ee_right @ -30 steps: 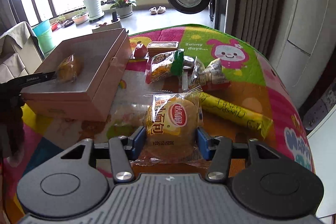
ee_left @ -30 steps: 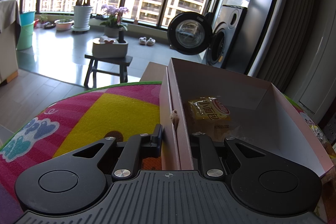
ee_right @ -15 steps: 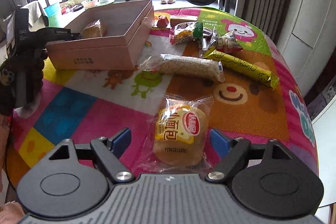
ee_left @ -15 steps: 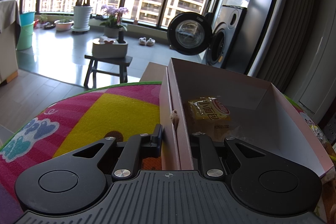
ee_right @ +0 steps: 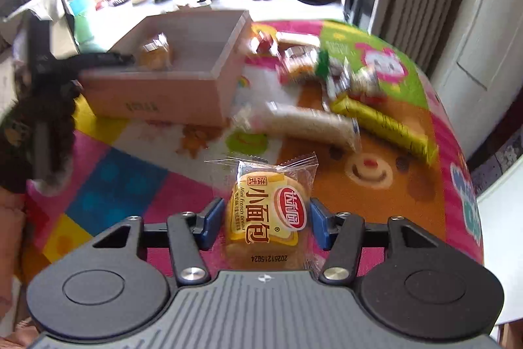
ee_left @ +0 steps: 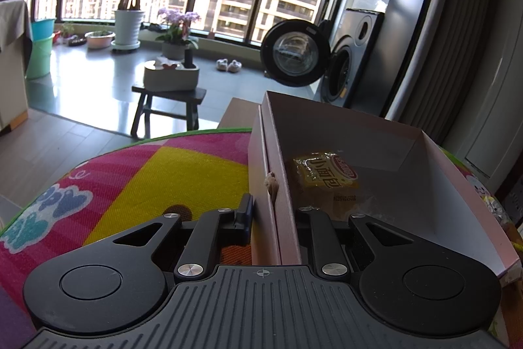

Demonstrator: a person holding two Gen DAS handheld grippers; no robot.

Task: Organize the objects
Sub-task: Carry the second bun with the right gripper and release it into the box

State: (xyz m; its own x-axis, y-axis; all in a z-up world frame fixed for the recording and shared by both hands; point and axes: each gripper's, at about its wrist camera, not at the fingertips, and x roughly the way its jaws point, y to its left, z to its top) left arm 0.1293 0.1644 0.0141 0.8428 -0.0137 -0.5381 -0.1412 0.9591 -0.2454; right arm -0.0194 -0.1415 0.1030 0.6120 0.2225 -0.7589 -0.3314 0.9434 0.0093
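Observation:
My left gripper (ee_left: pixel 276 218) is shut on the near wall of the open pink box (ee_left: pixel 434 185), one finger outside and one inside. A yellow bread packet (ee_left: pixel 327 179) lies in the box. In the right wrist view, my right gripper (ee_right: pixel 266 219) is shut on a second bread packet (ee_right: pixel 268 205), whose clear wrapper sticks up between the blue pads (ee_right: pixel 212 219) above the colourful mat (ee_right: pixel 130 179). Farther back to the left stands the same box (ee_right: pixel 170 94), with the left gripper (ee_right: pixel 98 59) on its wall.
Right of the box lie a long pale cracker packet (ee_right: pixel 304 123), a long yellow packet (ee_right: pixel 385 126) and a pile of small snacks (ee_right: pixel 320 67). A gloved hand (ee_right: pixel 39 120) holds the left gripper. The round table's edge (ee_left: pixel 98 156) drops to the floor; a stool (ee_left: pixel 170 94) stands beyond.
Half a second ago my right gripper stood wide open around the bread packet lying on the mat; now it has closed on the packet. The left gripper and box have not moved.

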